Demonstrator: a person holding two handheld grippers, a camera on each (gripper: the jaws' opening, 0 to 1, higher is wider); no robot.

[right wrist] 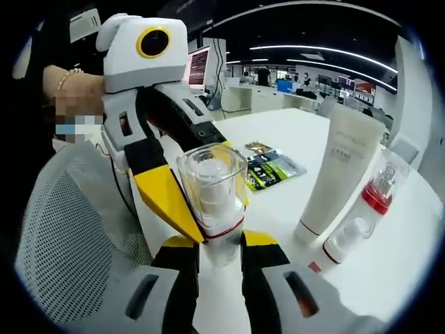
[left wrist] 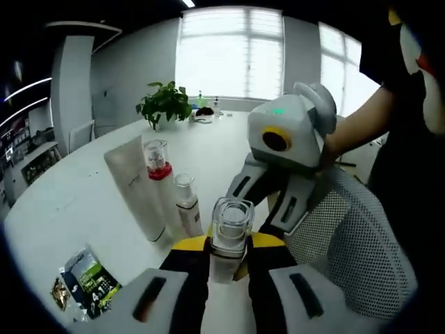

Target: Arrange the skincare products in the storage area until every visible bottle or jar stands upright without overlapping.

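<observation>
Left gripper view: left gripper jaws pinch a clear-capped bottle low on its body, upright, just above the white table. Right gripper comes in from the right w/ its jaws at the same bottle; can't tell from here if they're clamped. Beside it stand a white tube, a red-collared bottle and a small clear bottle, all upright, close but apart. Snack packets lie flat nearer the edge. Plant far back.

Right gripper view: right gripper jaws narrow, closed on the bottle's lower body; left gripper yellow tip touching its side. Tube and red-collared bottle stand off to the right. Mesh chair at left.

Handling, prob.: bottle looks light, stiff, glossy plastic, so slippery; cap may pop off. Grip the body below the cap, not the cap.
</observation>
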